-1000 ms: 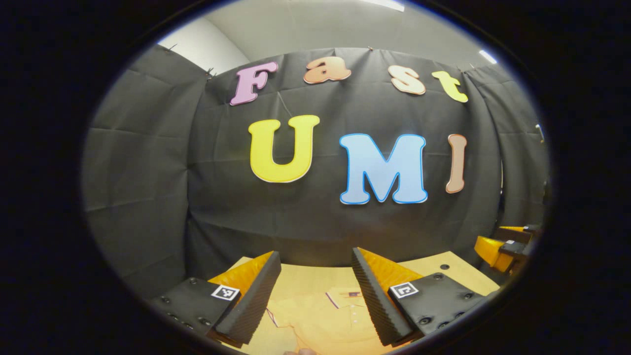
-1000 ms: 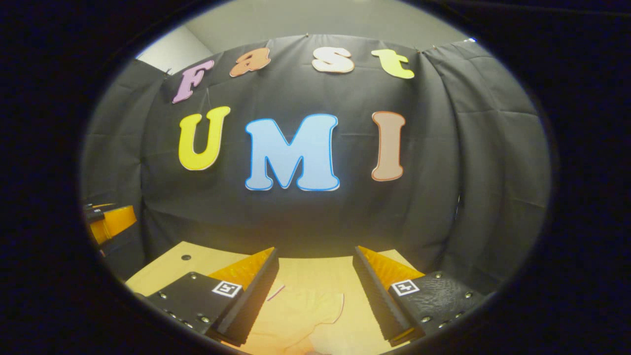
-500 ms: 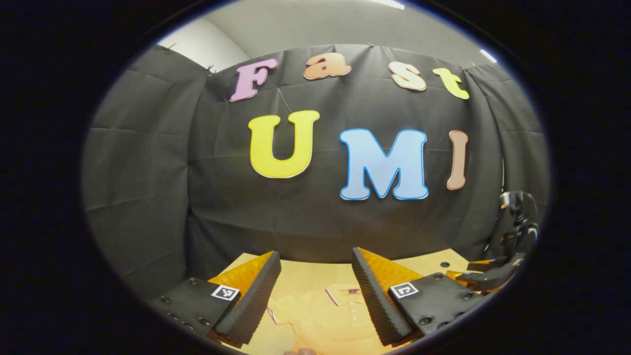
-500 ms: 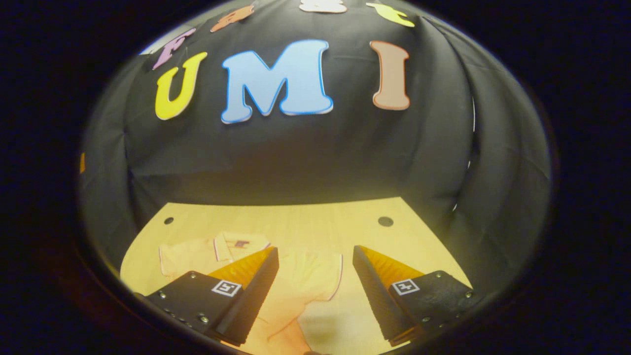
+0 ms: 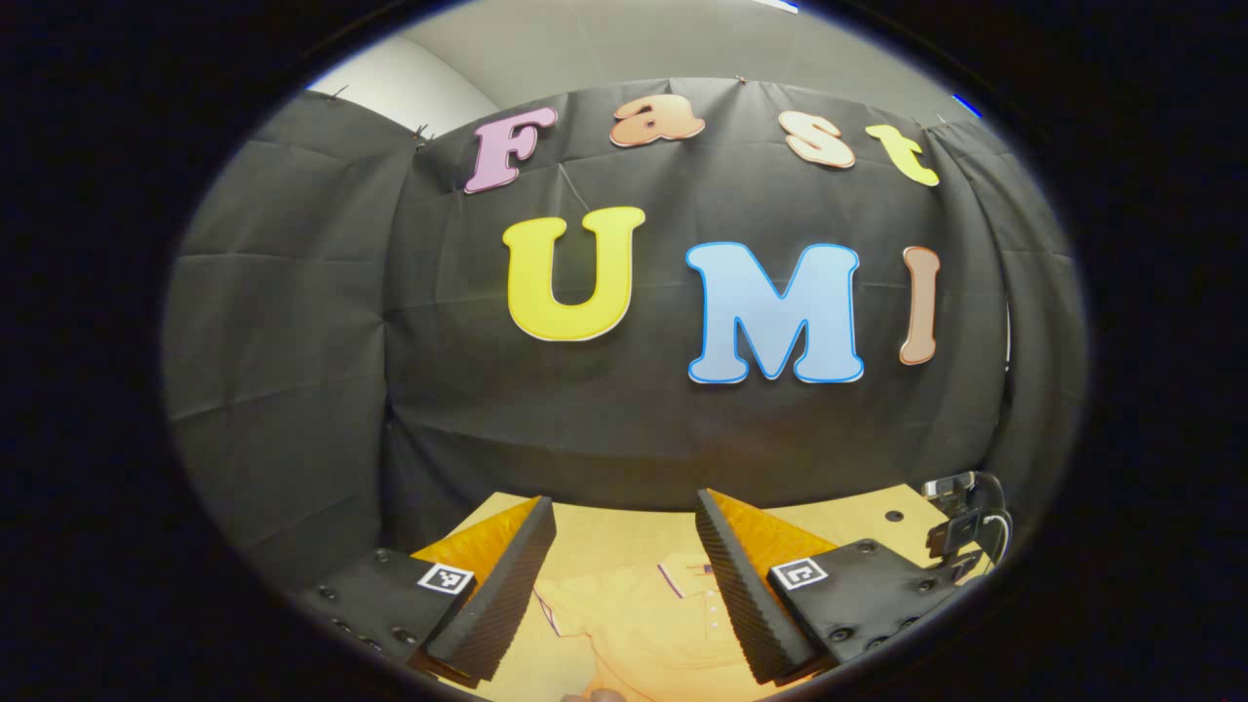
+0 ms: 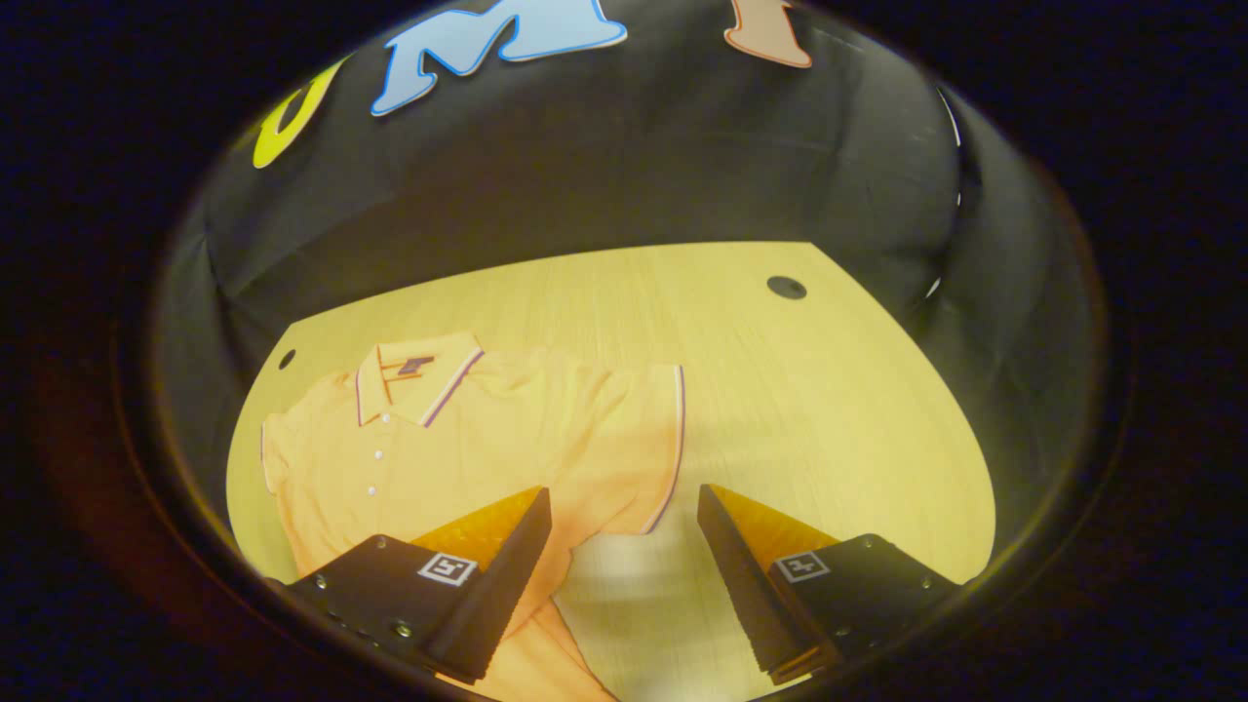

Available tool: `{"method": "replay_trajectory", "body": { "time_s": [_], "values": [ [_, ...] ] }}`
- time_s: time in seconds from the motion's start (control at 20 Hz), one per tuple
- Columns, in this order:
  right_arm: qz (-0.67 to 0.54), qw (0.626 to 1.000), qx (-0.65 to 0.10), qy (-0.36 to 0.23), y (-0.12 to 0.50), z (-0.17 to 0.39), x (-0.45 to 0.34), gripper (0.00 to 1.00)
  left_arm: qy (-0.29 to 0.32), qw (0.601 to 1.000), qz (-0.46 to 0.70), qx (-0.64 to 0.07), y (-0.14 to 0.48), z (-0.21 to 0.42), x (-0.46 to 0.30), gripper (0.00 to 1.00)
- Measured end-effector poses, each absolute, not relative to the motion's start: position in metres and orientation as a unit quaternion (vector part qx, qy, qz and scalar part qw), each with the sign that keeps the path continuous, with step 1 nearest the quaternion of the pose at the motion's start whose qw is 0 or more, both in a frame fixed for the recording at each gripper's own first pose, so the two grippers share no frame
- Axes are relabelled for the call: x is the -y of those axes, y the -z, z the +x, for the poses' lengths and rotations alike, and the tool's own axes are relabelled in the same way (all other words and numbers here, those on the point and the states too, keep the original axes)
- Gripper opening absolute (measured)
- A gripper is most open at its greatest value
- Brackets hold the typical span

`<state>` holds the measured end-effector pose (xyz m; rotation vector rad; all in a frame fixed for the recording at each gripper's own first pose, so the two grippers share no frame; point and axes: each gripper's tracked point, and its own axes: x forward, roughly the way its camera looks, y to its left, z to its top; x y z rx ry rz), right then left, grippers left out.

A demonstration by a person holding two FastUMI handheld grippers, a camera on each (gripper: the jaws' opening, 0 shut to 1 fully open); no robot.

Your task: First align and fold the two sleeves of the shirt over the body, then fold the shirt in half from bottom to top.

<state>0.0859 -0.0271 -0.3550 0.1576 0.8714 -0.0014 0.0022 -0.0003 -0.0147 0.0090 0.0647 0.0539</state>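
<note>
The left gripper view faces the booth wall almost level; the right gripper view tilts down. Both share the bench (image 6: 829, 409) and shirt (image 6: 487, 439).

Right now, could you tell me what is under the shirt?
The shirt lies flat on the wooden table, sleeves still spread. Bare wood shows all around it. The shirt hides whatever lies beneath it, and the right gripper, jaws open above the sleeve, hides its lower part.
</note>
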Motion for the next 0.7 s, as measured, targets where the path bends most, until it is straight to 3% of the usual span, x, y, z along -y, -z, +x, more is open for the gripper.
{"method": "replay_trajectory", "body": {
  "time_s": [0.45,0.5,0.7],
  "values": [
    [0.068,0.873,-0.484,-0.009,0.401,0.078,0.023,0.81,-0.025,0.999,0.009,-0.037,0.018,0.006,0.002,0.94],
    [0.071,0.876,-0.476,-0.009,0.4,0.083,0.023,0.67,-0.025,0.999,0.009,-0.037,0.018,0.006,0.002,0.94],
    [0.095,0.875,-0.475,-0.004,0.399,0.09,0.022,0.66,-0.028,0.999,0.005,-0.042,0.021,0.009,-0.001,0.94]
  ]
}}
